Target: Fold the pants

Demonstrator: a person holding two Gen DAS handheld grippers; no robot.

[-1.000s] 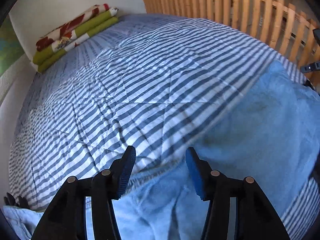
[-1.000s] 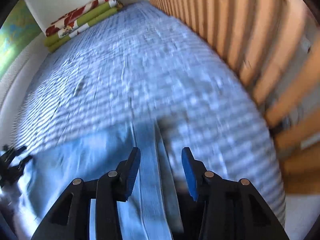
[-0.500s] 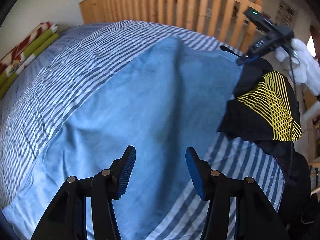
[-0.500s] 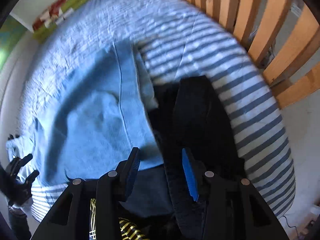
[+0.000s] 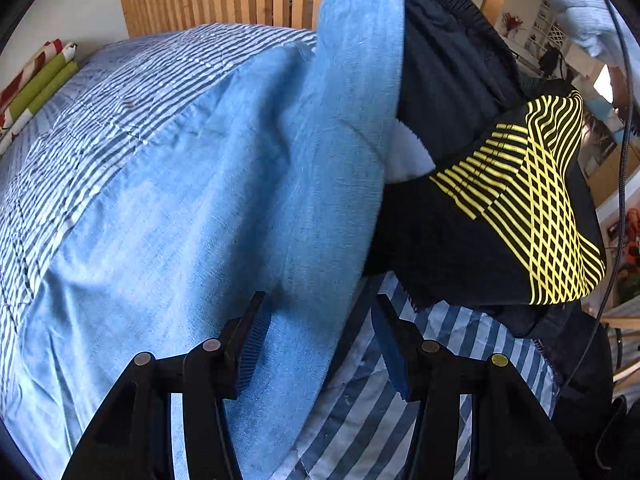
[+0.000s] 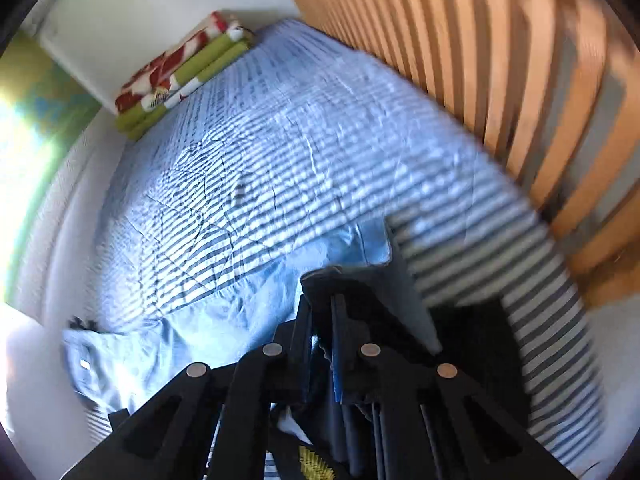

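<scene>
Wooden slat railing (image 6: 500, 60) runs along the far side of a bed covered by a blue-and-white striped quilt (image 6: 280, 160), with a folded red, white and green blanket (image 6: 180, 76) at its far corner. Across the near edge lies a wide light-blue denim garment (image 5: 180, 220), one corner hoisted upward. Beside it hang the black pants with a yellow line pattern (image 5: 520, 208), raised off the near edge. The right gripper (image 6: 320, 344) is closing, its jaws pinching dark fabric. The left gripper (image 5: 316, 340) hovers with fingers spread, holding nothing, over the denim's edge. The risk seems to be that the denim is caught with the pants and drags along.
</scene>
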